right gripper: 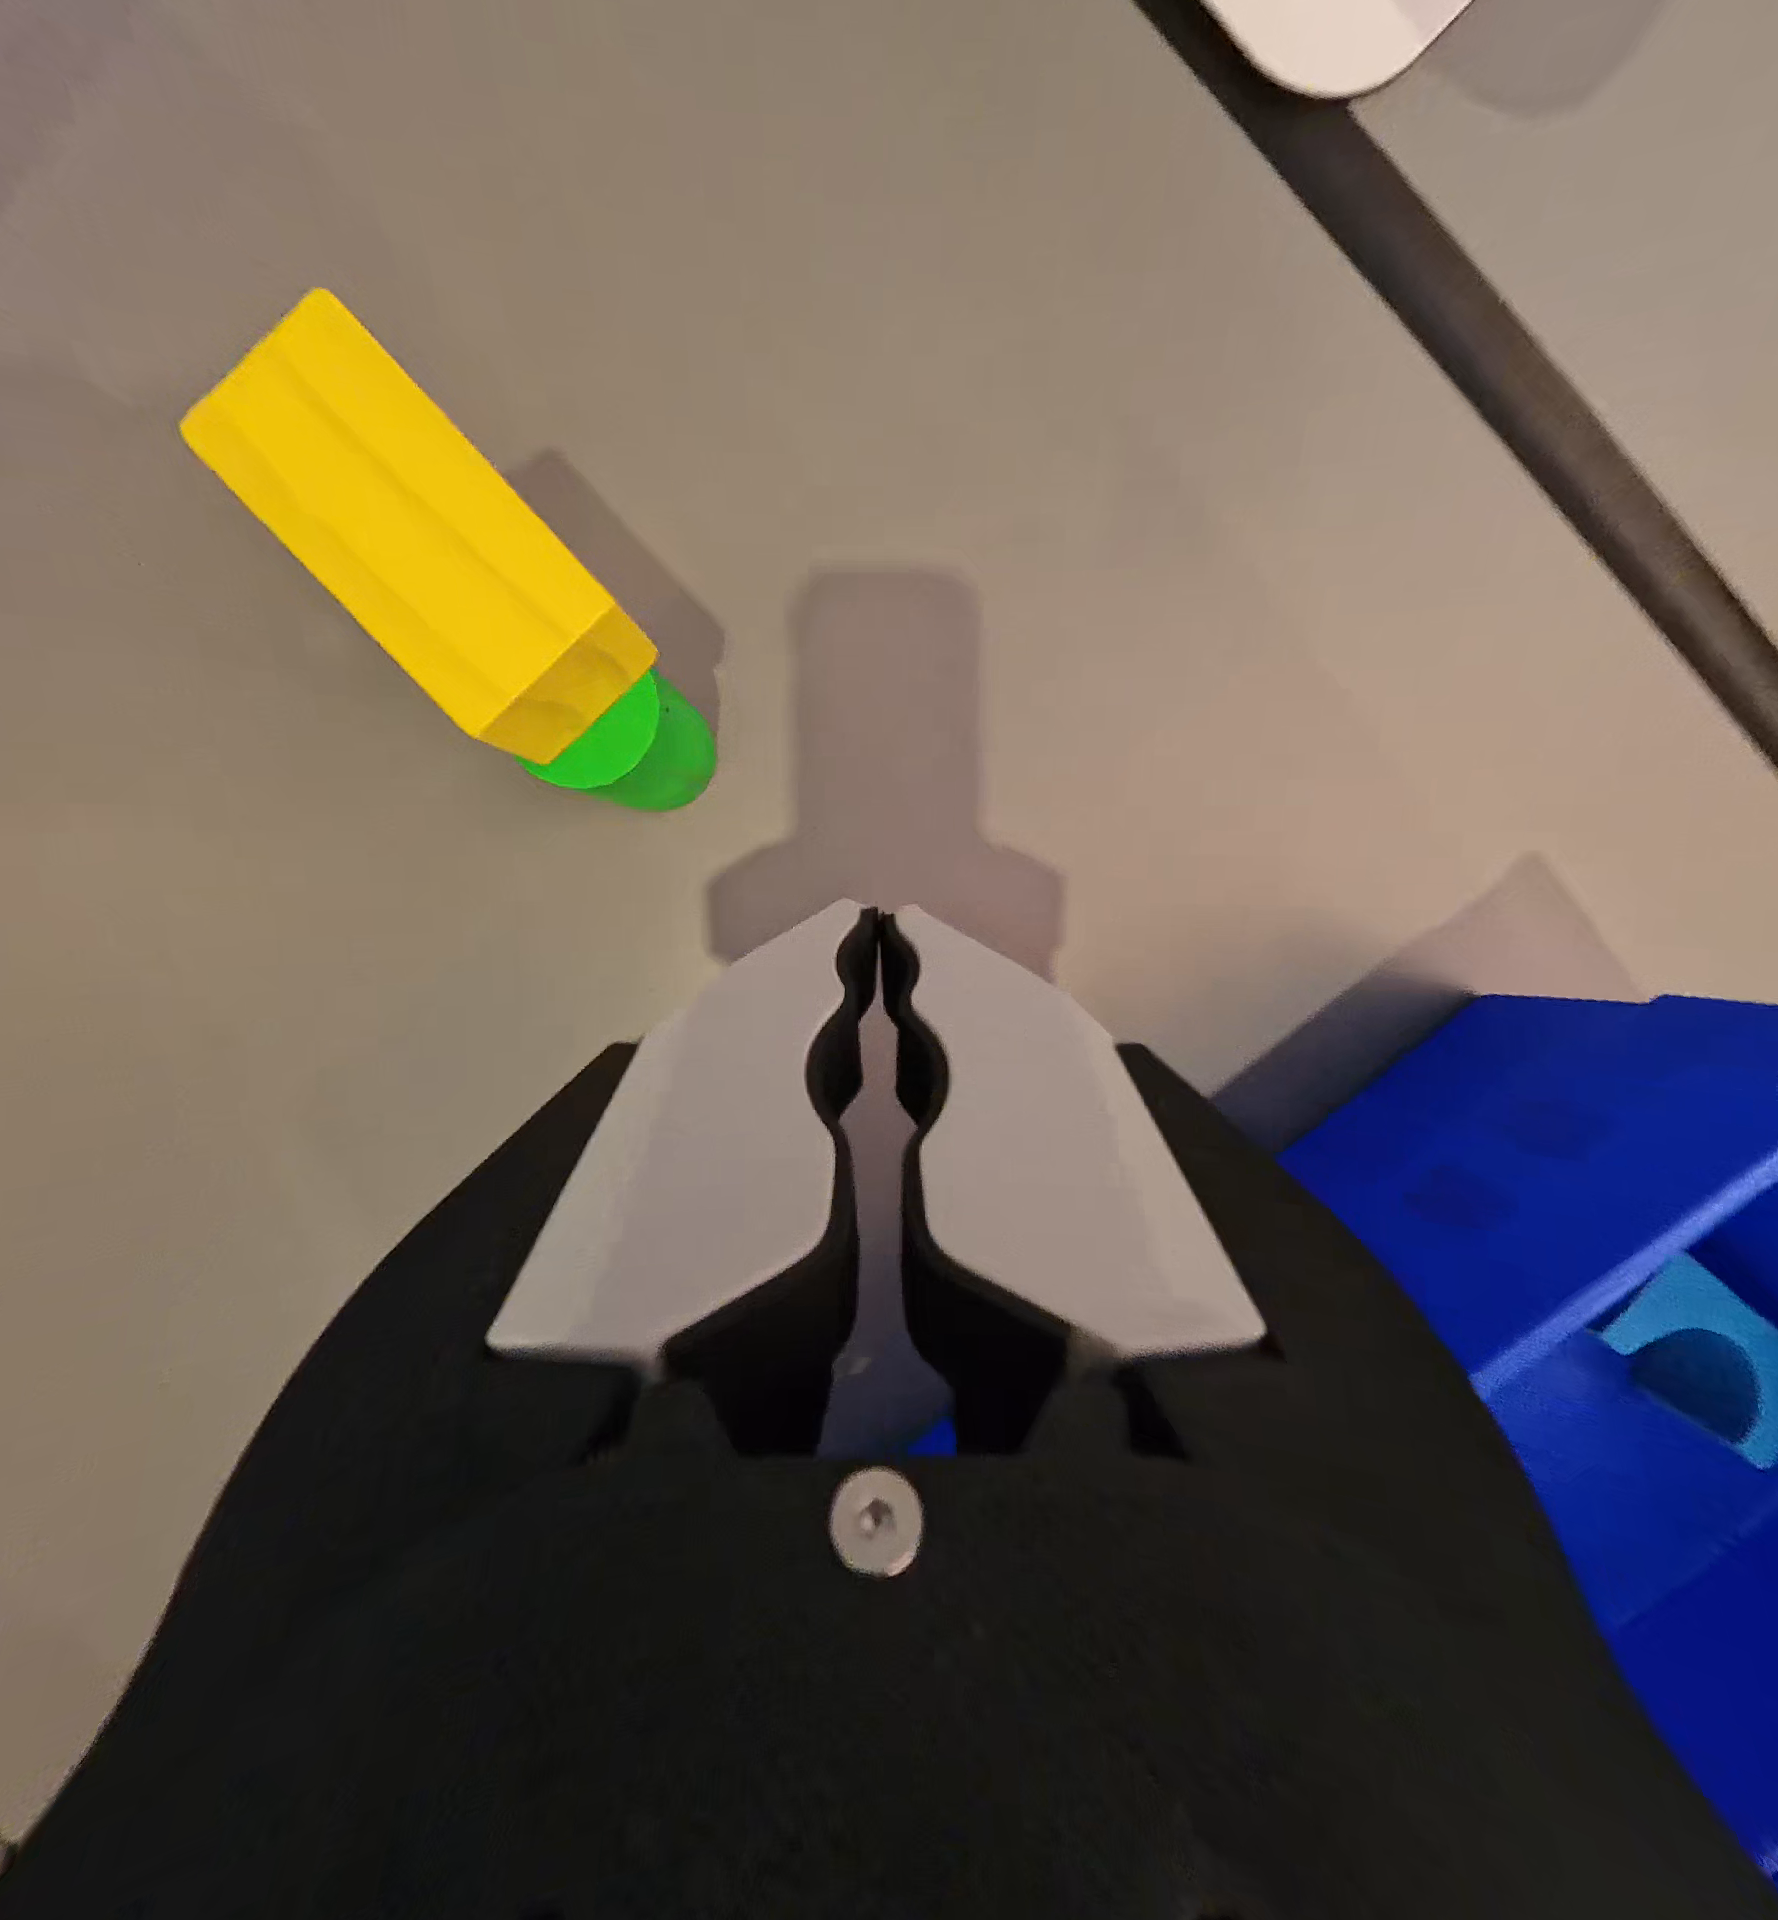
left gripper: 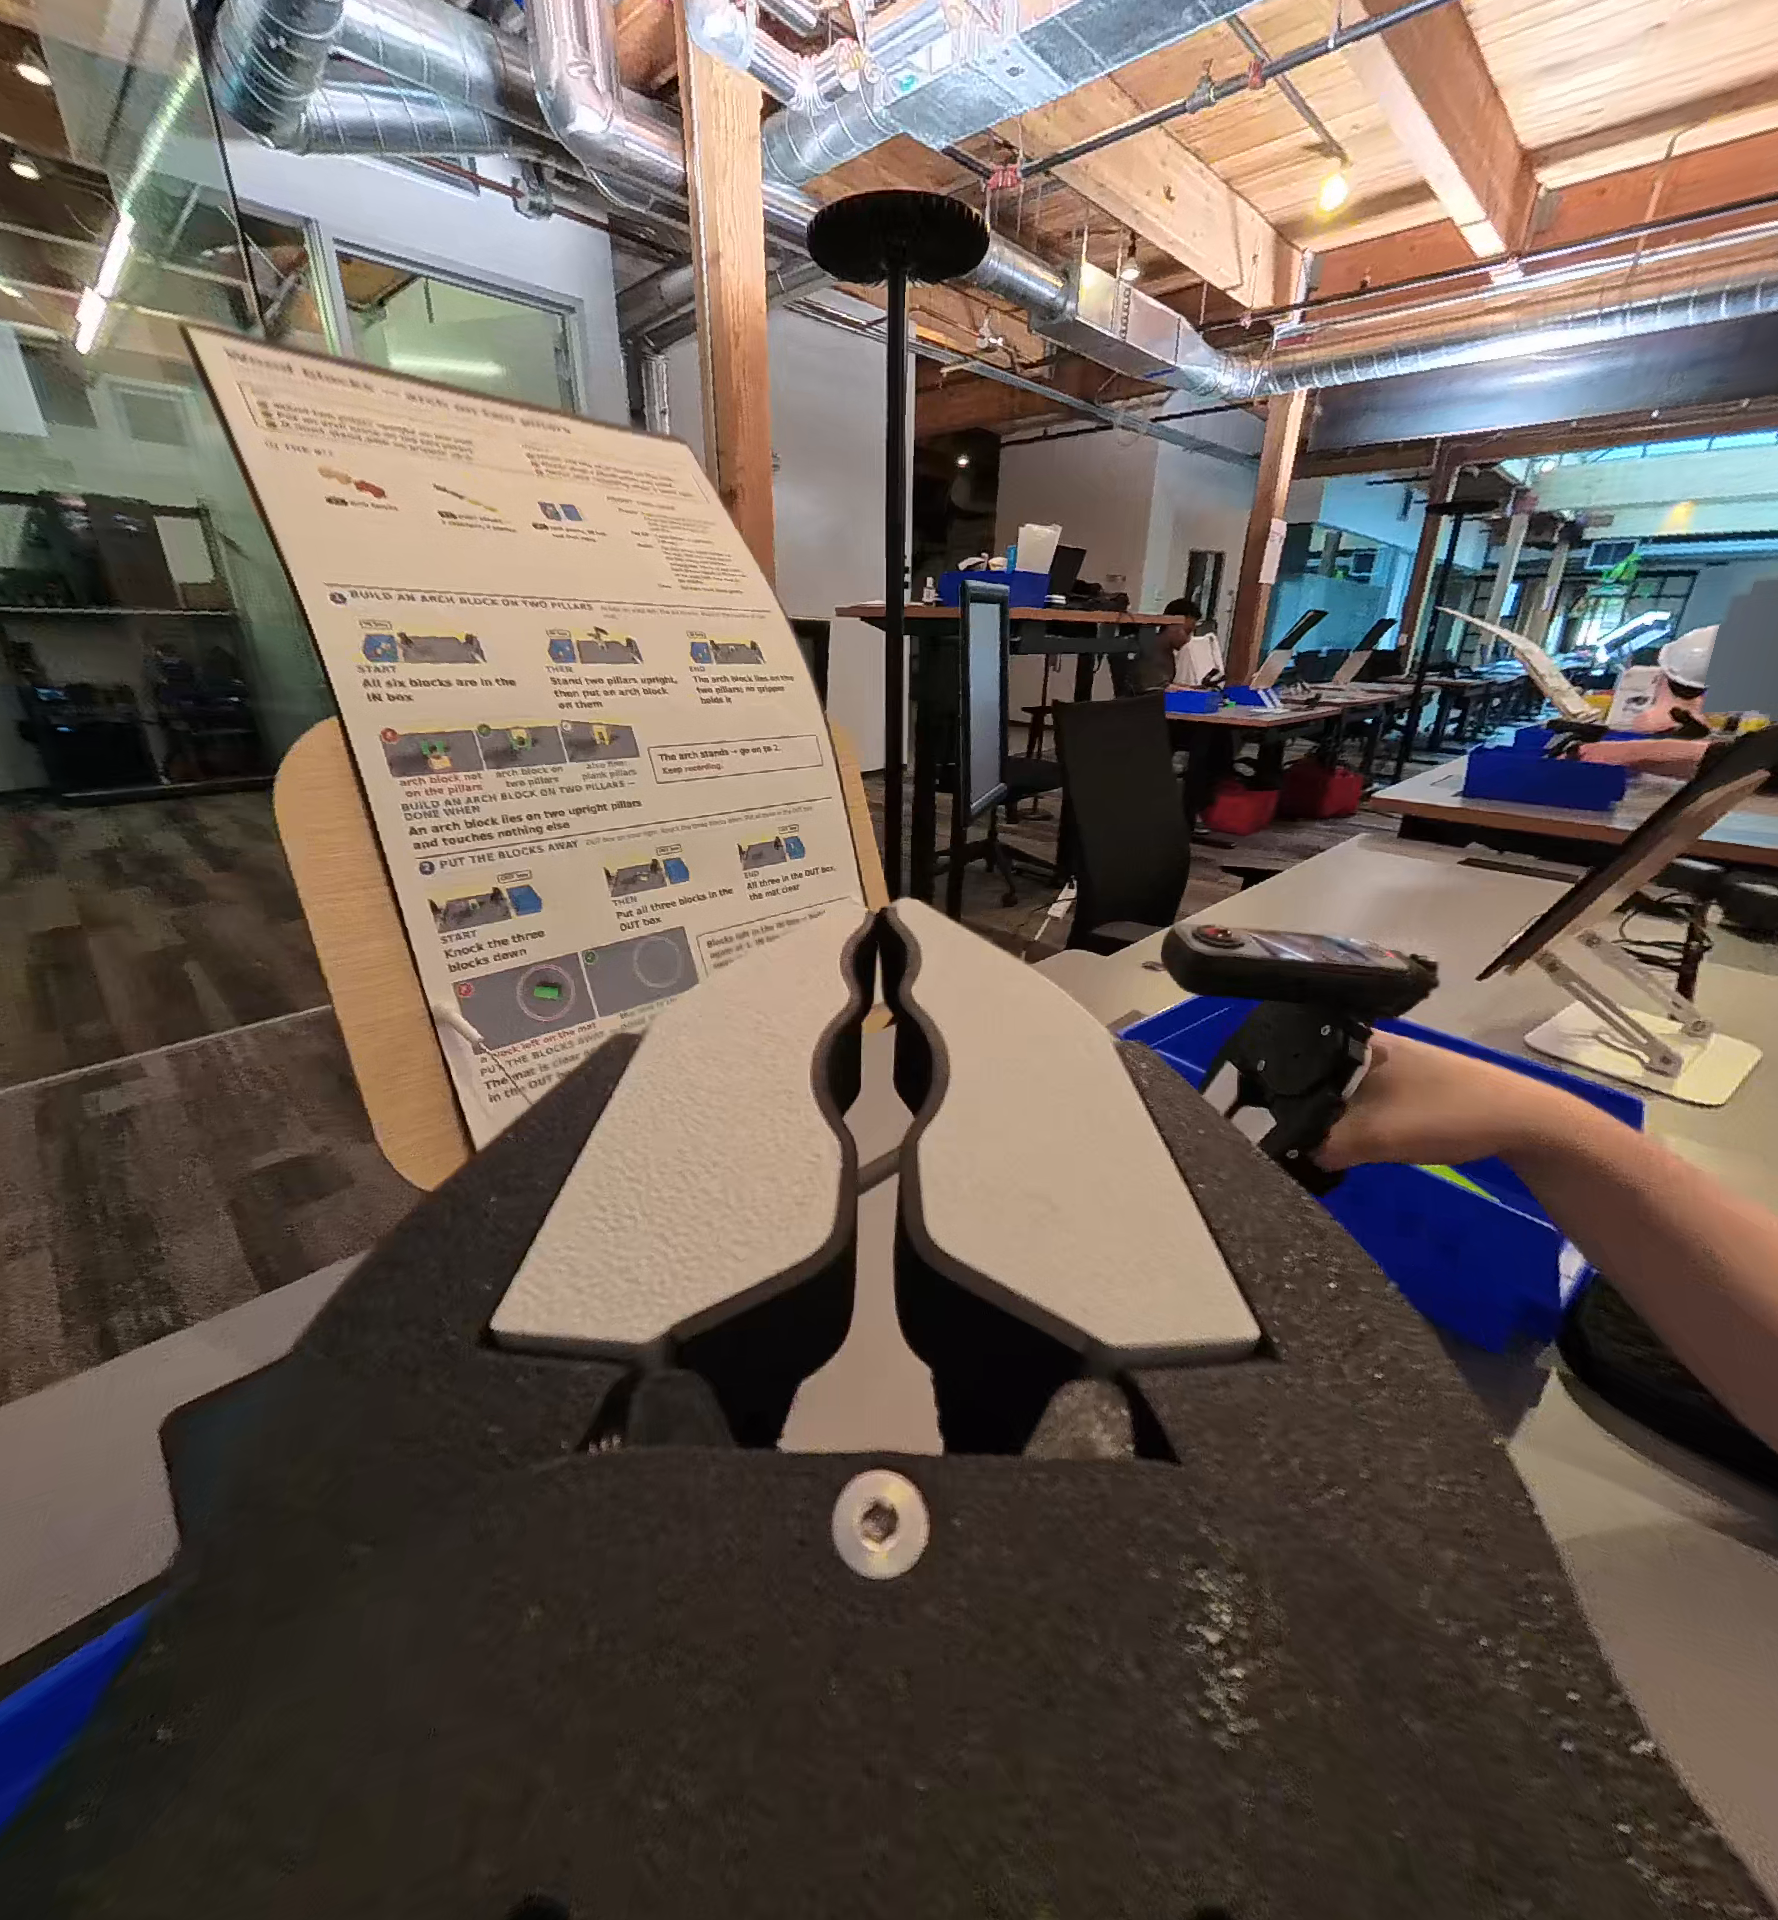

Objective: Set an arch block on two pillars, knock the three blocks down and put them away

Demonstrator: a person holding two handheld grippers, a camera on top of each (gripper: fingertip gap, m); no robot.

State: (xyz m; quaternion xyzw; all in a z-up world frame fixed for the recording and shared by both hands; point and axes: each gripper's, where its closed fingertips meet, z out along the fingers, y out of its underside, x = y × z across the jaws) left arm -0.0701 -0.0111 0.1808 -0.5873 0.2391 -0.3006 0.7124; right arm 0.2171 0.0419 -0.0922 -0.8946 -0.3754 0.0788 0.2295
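right claw [right gripper: 877, 914] pressed together, empty; blue plastic bin [right gripper: 1591, 1299] at its right. yellow wooden arch block [right gripper: 397, 509] ahead-left atop a green cylinder pillar [right gripper: 646, 753], long axis slanting up-left. left claw [left gripper: 883, 920] closed too.

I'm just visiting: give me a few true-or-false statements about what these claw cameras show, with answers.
1. A yellow block rests on a green cylinder. True.
2. The right claw grips the yellow block. False: it is shut on nothing, apart from the block.
3. A light blue arch block lies in the blue bin. True.
4. The left claw is wide open. False: its tips nearly meet.
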